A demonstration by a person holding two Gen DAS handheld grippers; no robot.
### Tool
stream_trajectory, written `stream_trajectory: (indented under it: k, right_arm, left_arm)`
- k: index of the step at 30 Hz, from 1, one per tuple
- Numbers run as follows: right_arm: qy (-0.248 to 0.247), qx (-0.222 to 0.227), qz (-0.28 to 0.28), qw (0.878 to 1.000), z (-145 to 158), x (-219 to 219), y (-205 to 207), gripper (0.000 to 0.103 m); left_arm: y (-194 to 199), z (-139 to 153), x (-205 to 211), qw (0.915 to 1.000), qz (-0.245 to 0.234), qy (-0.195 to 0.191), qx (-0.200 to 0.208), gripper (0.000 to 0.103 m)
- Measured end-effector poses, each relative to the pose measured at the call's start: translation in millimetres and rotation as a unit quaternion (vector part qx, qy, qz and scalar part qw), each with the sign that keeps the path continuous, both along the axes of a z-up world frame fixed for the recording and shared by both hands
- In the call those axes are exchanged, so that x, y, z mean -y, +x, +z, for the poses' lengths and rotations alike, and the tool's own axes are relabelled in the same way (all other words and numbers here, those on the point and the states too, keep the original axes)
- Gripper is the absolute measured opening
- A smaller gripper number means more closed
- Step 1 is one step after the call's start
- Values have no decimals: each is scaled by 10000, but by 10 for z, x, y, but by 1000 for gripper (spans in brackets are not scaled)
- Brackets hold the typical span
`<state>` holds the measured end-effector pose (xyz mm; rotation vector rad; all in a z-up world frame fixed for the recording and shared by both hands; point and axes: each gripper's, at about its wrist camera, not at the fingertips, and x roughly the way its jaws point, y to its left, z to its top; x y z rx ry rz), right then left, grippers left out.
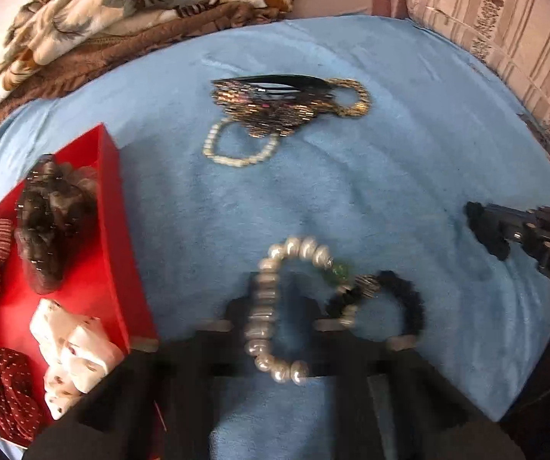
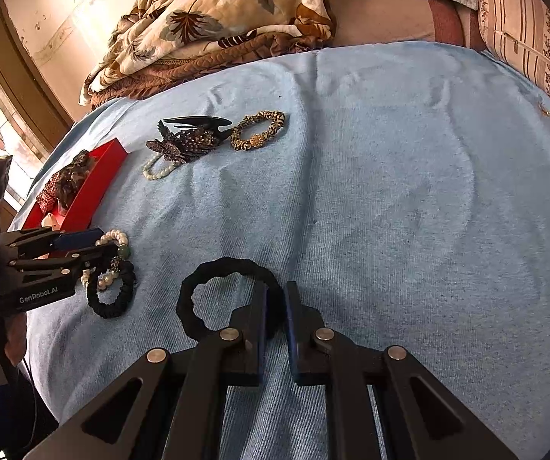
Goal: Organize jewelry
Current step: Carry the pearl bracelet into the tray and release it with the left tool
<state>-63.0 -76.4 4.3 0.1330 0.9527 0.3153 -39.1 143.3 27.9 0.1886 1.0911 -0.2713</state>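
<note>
While angled down, right tongs (image 2: 275, 299) pinch black scrunchie (image 2: 213, 268).

Both wrist cams look steeply down, close over blue towel (image 2: 390, 191); both catch red box (image 1: 114, 230) and jewelry pile (image 2: 190, 142).

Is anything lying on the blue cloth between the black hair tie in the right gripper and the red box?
Yes. The left gripper, shut on a pearl bracelet beside a black scrunchie, sits between the black hair tie held by the right gripper and the red box.
</note>
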Motion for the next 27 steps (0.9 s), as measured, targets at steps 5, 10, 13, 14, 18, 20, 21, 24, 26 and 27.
stream_trajectory:
  k: [5,10,13,14,18,20,21,24,26,27]
  right_arm:
    - [-6,115,-47,9999,117,11,-27,9]
    - [57,344,-54,9994,378,-22,-83,9]
    - [66,452,50,9989,537,-142,-96,9]
    - [59,482,98,9988,579,-196,-91,9]
    - [78,541,364,9978,732,-490,-61,9]
    - [105,574,531,9969,797,-684,-40,9]
    - [151,569,626,9963,828,-791,-21,9]
    - [199,572,955,9936,891,-1187,38,9]
    - [116,606,1153,9914,904,-1448,45,9]
    - [68,609,1246,9903,902,-1581,63,9]
  left_arm:
    - [-144,142,34,9995,127,-223,185,9]
    - [-352,543,-167,9954,348,-691,564,9]
    - [-462,788,-315,9922,410,-843,820,9]
    - [-506,876,-394,9909,474,-882,901,9]
    - [-590,1131,-696,9846,736,-1084,1154,9]
    - [-607,1220,-879,9810,867,-1185,1271,9]
    - [-604,1248,-974,9796,939,-1170,1340,9]
    - [-548,1242,-1245,9773,1207,-1043,1395,9]
    - [-497,1197,-1397,9769,1313,-1013,1350,9]
    - [-463,1162,-1479,9768,1381,-966,1323,9]
